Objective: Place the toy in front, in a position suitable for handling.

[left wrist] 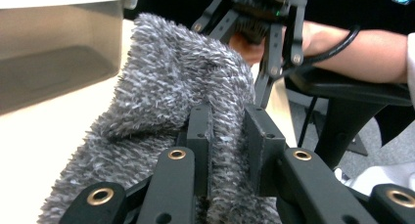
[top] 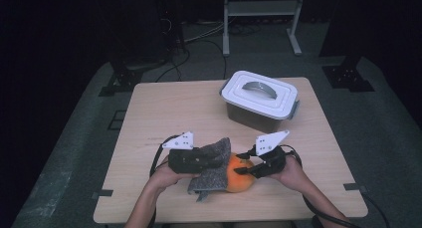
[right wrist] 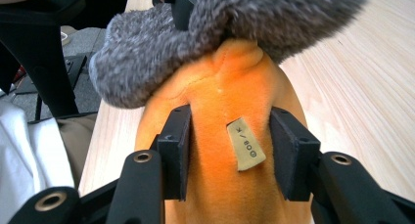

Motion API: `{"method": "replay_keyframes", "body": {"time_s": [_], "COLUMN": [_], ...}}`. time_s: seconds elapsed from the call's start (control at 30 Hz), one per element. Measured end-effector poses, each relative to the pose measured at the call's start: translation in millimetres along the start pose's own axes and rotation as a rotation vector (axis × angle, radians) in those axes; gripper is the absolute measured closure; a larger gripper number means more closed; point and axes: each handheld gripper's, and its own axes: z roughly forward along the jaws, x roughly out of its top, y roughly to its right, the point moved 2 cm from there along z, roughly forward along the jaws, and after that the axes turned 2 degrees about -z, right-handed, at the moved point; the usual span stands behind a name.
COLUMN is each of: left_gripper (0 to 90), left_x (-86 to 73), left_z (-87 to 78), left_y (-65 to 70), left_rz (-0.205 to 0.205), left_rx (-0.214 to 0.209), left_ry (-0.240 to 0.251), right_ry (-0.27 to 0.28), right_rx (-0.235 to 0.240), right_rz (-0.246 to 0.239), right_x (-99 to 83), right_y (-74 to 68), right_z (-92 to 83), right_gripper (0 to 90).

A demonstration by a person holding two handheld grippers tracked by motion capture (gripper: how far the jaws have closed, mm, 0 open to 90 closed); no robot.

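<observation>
An orange plush toy (top: 240, 180) lies near the table's front edge, half covered by a grey fuzzy cloth (top: 213, 171). My left gripper (top: 214, 161) comes in from the left and is shut on a fold of the cloth (left wrist: 171, 87), which sits pinched between its pads (left wrist: 227, 136). My right gripper (top: 245, 168) comes in from the right, its jaws pressed on both sides of the plush toy (right wrist: 220, 87). A small tan label (right wrist: 246, 143) sits between the jaws (right wrist: 230, 145). The cloth (right wrist: 244, 18) drapes over the toy's far end.
A clear plastic box with a white handled lid (top: 259, 98) stands at the back right of the wooden table (top: 174, 103), closed. A metal stand (top: 261, 9) and cables are on the floor beyond the table. The person's forearms enter from the bottom edge.
</observation>
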Motion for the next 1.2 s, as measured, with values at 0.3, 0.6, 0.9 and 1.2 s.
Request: {"method": "replay_keyframes", "body": {"time_s": [0.3, 0.6, 0.9, 1.2], "left_gripper": [74.5, 74.7, 74.5, 74.6], "left_x": [4.0, 3.8, -4.5, 16.0], "left_z": [9.1, 11.5, 6.3, -7.8], "left_y": [6.3, 7.4, 0.5, 11.0], "left_rz": [0.022, 0.027, -0.005, 0.050], "left_rx": [-0.021, -0.018, -0.006, -0.006], "left_ry": [-0.005, -0.022, -0.026, 0.019], "right_ry": [0.002, -0.019, -0.014, 0.090], "right_rx": [-0.013, 0.001, 0.016, 0.017], "right_rz": [0.089, 0.042, 0.030, -0.076], "right_x": [6.3, 7.7, -1.1, 14.4], "right_y": [3.2, -2.6, -1.4, -7.1], "right_z": [-9.6, -4.5, -17.8, -12.2], "right_gripper": [27.7, 41.9, 49.5, 51.4]}}
